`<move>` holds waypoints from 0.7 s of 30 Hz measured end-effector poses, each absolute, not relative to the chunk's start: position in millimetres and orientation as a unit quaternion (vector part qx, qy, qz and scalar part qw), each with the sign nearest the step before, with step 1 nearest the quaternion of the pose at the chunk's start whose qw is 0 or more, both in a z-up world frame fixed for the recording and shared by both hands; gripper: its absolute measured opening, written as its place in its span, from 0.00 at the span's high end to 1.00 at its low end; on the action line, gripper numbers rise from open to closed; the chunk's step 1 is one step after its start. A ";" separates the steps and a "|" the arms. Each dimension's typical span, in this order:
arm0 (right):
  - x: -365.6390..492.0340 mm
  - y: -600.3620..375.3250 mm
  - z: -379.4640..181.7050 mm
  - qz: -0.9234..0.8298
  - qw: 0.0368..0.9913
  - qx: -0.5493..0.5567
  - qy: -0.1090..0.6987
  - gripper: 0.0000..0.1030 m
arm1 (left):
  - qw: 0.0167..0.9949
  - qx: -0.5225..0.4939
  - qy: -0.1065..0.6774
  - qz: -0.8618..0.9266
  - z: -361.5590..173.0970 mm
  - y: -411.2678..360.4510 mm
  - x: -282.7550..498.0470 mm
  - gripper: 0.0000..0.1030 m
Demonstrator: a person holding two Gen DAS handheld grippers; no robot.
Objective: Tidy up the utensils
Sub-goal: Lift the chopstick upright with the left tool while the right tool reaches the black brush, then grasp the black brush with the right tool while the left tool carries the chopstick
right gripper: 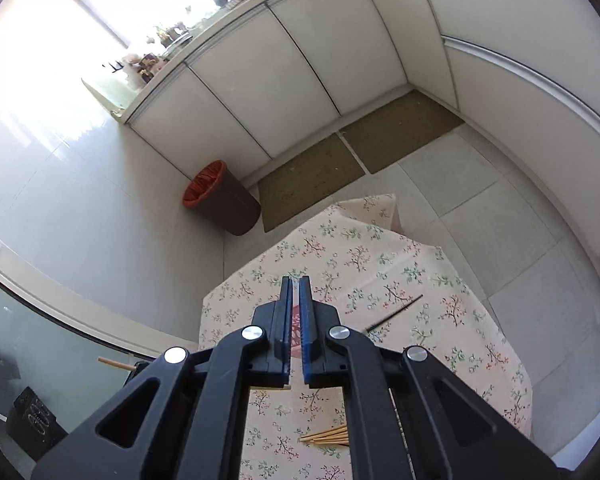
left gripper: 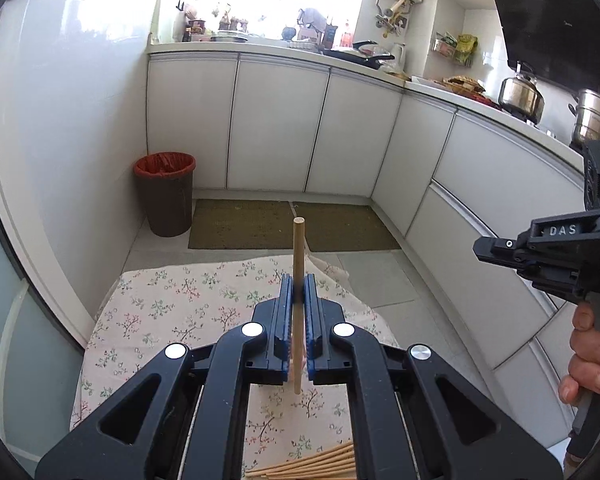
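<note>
in the left wrist view i count one wooden chopstick clamped between the blue pads of my left gripper, standing nearly upright in the centre of the frame, pale tan, round-ended, its tip poking well above the fingertips. a bundle of wooden chopsticks, roughly six, lies fanned at the bottom centre on the floral tablecloth. my right gripper shows at the right edge, held by a hand; from here i cannot tell how its jaws stand. beyond are white cabinets, one brown bin with a red liner at centre left, two olive floor mats, and a kettle and a steel pot at the upper right.

in the right wrist view my right gripper is clenched with nothing between the pads. on the tablecloth i count one dark chopstick at centre right, lying apart, and the wooden bundle at the bottom centre, about five showing. the held chopstick's end juts in at lower left. the bin sits at centre left, the mats above centre on grey floor tiles.
</note>
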State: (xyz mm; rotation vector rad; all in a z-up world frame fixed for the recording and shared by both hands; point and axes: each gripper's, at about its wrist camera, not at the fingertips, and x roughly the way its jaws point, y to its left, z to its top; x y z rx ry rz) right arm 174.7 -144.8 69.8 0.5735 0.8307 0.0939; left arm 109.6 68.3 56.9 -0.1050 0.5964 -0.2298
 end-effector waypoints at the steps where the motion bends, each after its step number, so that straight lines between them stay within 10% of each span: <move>1: 175.8 -142.0 75.4 0.054 0.876 0.270 0.396 0.96 | 0.949 -0.054 0.289 -0.112 59.7 68.6 113.0 0.96; 6: 184.5 -123.7 81.6 0.093 0.887 0.204 0.402 0.92 | 0.952 -0.068 0.277 -0.115 65.6 73.3 122.1 0.96; 10: 210.0 -143.1 -9.1 0.076 0.813 0.264 0.514 0.55 | 0.951 -0.070 0.280 -0.115 64.3 75.3 120.6 0.95; 21: 247.1 -211.1 -215.9 -0.171 0.665 0.374 0.623 0.55 | 0.947 -0.069 0.285 -0.129 58.9 71.0 118.9 0.95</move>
